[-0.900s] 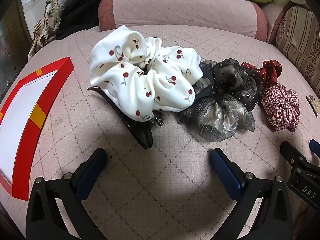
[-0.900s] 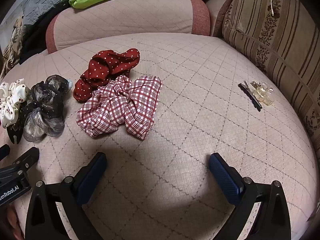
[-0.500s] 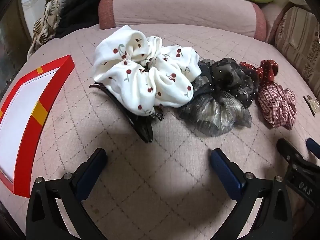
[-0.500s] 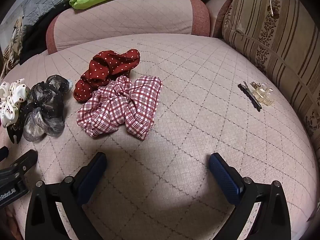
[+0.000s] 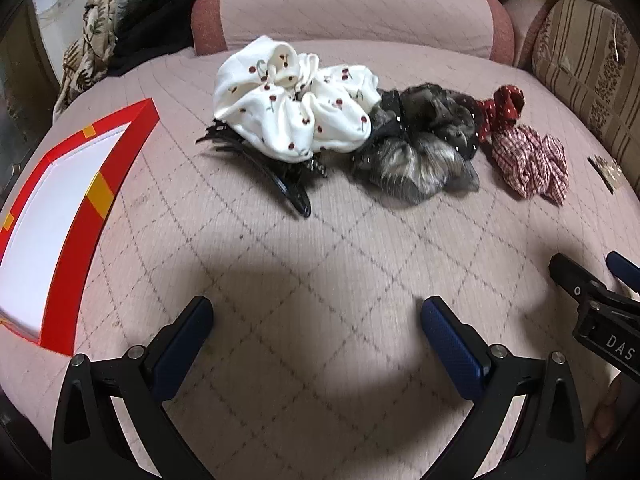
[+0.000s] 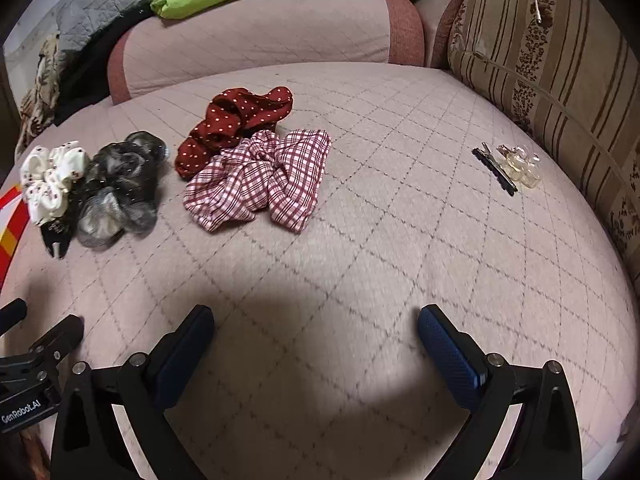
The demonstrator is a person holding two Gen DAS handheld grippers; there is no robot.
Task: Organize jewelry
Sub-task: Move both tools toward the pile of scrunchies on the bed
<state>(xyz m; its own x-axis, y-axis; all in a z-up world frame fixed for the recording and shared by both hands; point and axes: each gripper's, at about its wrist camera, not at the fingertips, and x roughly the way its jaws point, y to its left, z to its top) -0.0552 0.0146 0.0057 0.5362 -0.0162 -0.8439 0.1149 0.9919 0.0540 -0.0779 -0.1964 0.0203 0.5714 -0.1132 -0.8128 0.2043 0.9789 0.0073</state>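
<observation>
Left wrist view | left tongs (image 5: 316, 328) spread wide, empty — right tongs (image 6: 316, 332) likewise | white cherry-print fabric scrunchie (image 5: 294, 106) on quilted pink sofa cushion (image 5: 320, 260), overlapping black plastic claw clip (image 5: 280, 178) | soft, light, squashy — pinch a puffed fold.

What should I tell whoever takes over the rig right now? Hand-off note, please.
Left gripper: open, empty, over bare quilt.
Right gripper: open, empty, over bare quilt.
Things: red box at far left, open, nothing seen in the part that shows. In a row on the quilt: cherry scrunchie lying on a black claw clip, grey scrunchie, dotted red scrunchie, plaid scrunchie. Black hairpin and clear clips sit apart at far right.
Done: nothing sorted that shows.
Left: all pieces; the box looks like the likely place for them.
</observation>
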